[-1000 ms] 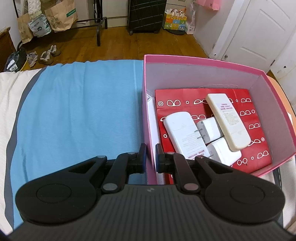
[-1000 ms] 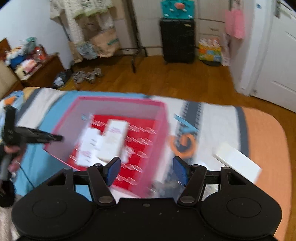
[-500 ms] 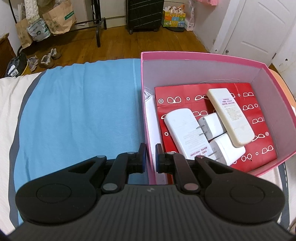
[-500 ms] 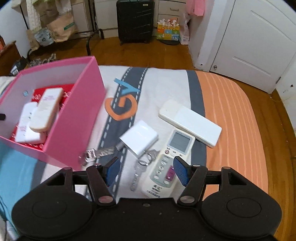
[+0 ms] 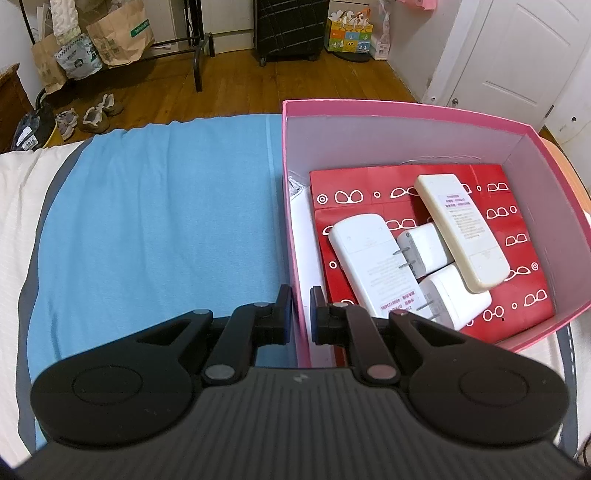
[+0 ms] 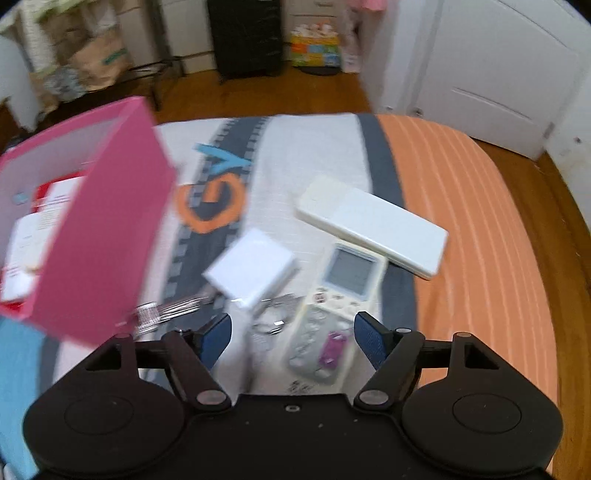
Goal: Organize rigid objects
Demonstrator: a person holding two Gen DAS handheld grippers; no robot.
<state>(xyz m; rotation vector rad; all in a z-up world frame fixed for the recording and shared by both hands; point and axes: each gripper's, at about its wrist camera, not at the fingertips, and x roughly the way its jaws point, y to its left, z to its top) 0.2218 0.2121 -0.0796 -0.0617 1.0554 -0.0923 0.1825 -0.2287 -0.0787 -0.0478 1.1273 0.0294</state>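
My left gripper (image 5: 301,314) is shut on the near left wall of the pink box (image 5: 406,110). Inside the box lie two white remotes (image 5: 373,266) (image 5: 461,229) and two white plug adapters (image 5: 424,247) on a red printed sheet. My right gripper (image 6: 291,338) is open and empty, low over a remote with a screen (image 6: 336,306). Beside that remote lie a white square adapter (image 6: 251,271), keys (image 6: 166,310) and a long white remote (image 6: 373,223). The pink box (image 6: 96,236) shows at the left of the right wrist view.
The bed cover is blue (image 5: 147,221) at the left, white and grey in the middle, orange (image 6: 480,221) at the right. Beyond the bed edge are wooden floor, a black suitcase (image 5: 291,29), paper bags, shoes and a white door (image 6: 498,74).
My right gripper swung from over the box to the right and came down closer over the loose items. My left gripper stayed clamped on the box wall, and the box barely shifted.
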